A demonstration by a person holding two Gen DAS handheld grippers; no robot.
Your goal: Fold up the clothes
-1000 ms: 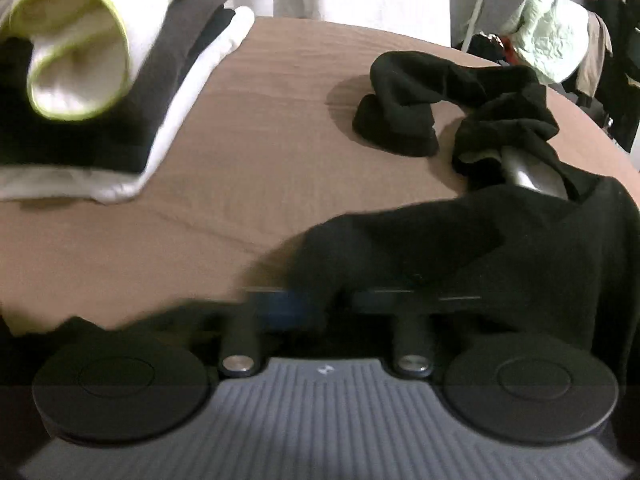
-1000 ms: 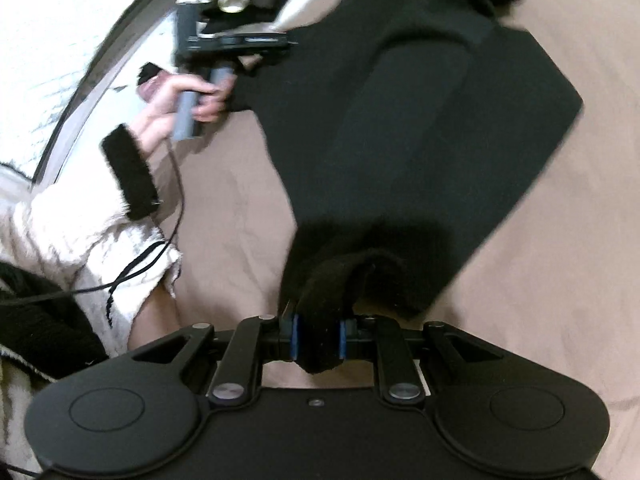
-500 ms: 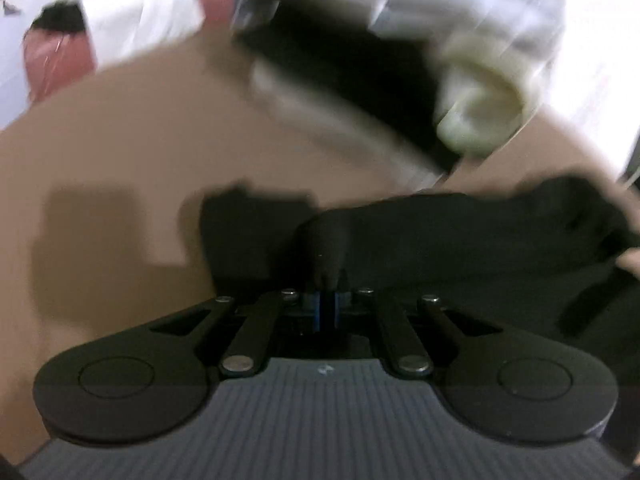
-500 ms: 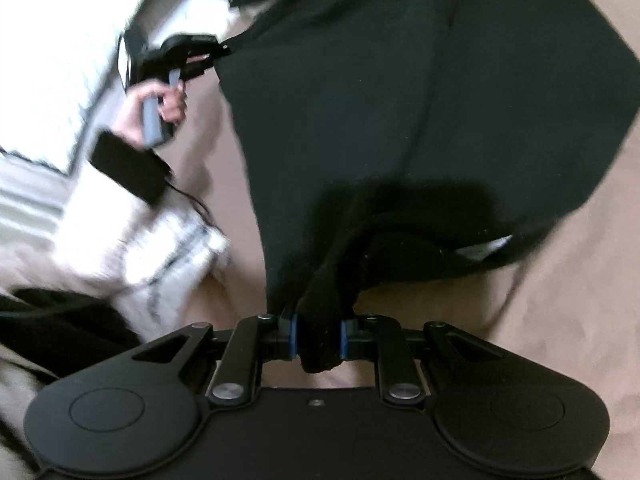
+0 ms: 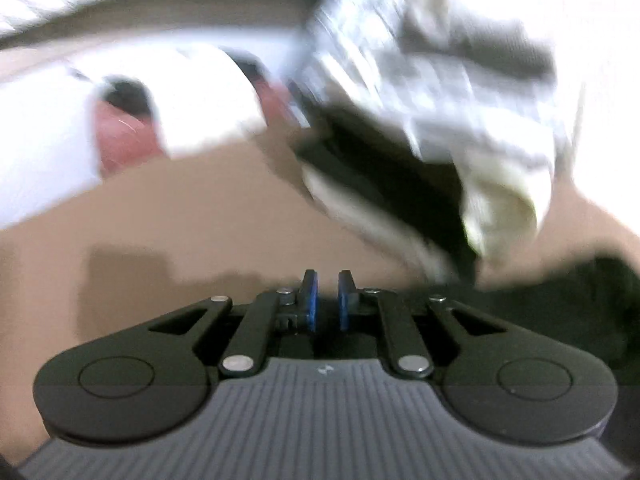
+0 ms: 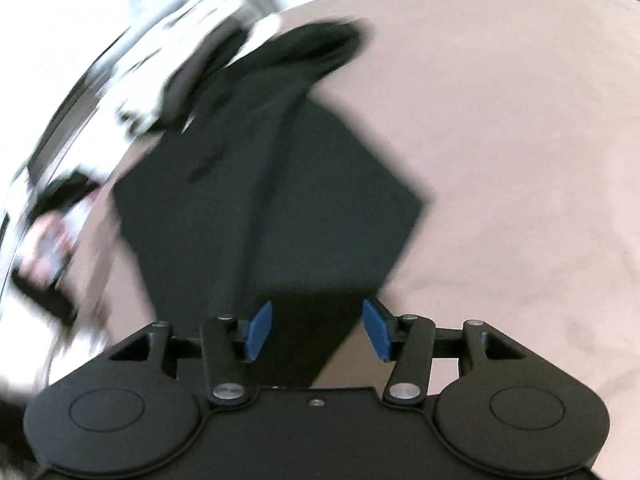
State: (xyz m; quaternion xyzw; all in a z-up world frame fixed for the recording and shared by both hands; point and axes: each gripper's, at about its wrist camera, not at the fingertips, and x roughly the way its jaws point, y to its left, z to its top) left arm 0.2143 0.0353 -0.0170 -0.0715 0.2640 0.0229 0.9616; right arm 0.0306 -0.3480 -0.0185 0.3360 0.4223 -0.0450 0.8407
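A black garment (image 6: 272, 200) lies spread flat on the tan bed cover (image 6: 500, 140), reaching from my right gripper toward the far left. My right gripper (image 6: 316, 330) is open and empty just above the garment's near edge. My left gripper (image 5: 327, 300) has its blue pads (image 5: 310, 304) a narrow gap apart with nothing between them, over bare cover. An edge of the black garment (image 5: 580, 292) shows at the right of the left wrist view. Both views are motion-blurred.
A stack of folded white and dark clothes (image 5: 400, 184) sits ahead and right of my left gripper, with a pale rolled piece (image 5: 504, 208) on it. White bedding (image 5: 44, 140) and a pink object (image 5: 120, 140) lie at the far left. The person's hand (image 6: 48, 240) shows at left.
Both grippers have let go of the black garment, which now lies flat on the cover. My right gripper's jaws have opened wide. My left gripper has swung away to the left.
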